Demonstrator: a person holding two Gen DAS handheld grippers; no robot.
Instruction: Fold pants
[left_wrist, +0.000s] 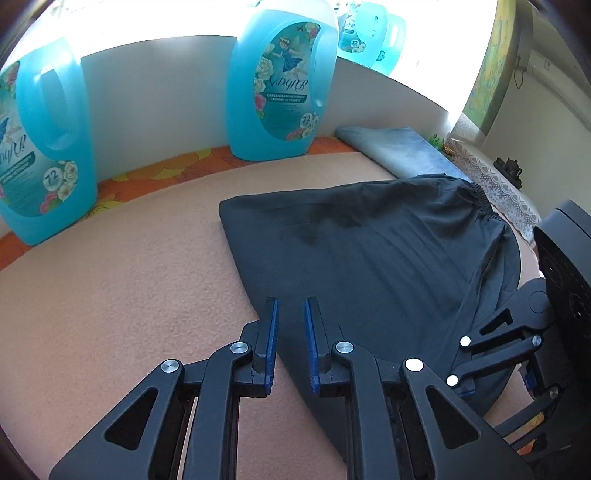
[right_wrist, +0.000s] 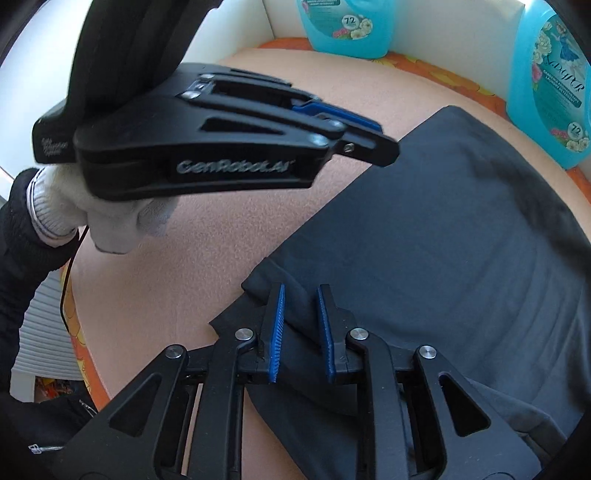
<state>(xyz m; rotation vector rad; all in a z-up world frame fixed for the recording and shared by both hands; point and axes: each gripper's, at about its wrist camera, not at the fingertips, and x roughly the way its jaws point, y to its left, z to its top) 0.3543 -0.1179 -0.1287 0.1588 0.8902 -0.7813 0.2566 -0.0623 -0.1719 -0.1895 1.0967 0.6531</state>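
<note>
Dark pants (left_wrist: 369, 251), folded, lie flat on the pink-covered bench (left_wrist: 129, 277), waistband toward its far right side. The left claw (left_wrist: 290, 306) hovers at their near edge, slightly spread, pinching nothing. The right claw (right_wrist: 300, 295), likewise slightly spread, straddles a cloth fold without pressing it.

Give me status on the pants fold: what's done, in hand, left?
Done: the dark pants lie doubled on the peach blanket, one straight folded edge at the far left, elastic waistband at the right. In hand: nothing gripped; the left gripper sits open at the near edge, and the right gripper sits open over a loose corner. Left: probably grabbing that near edge and folding once more.
</note>
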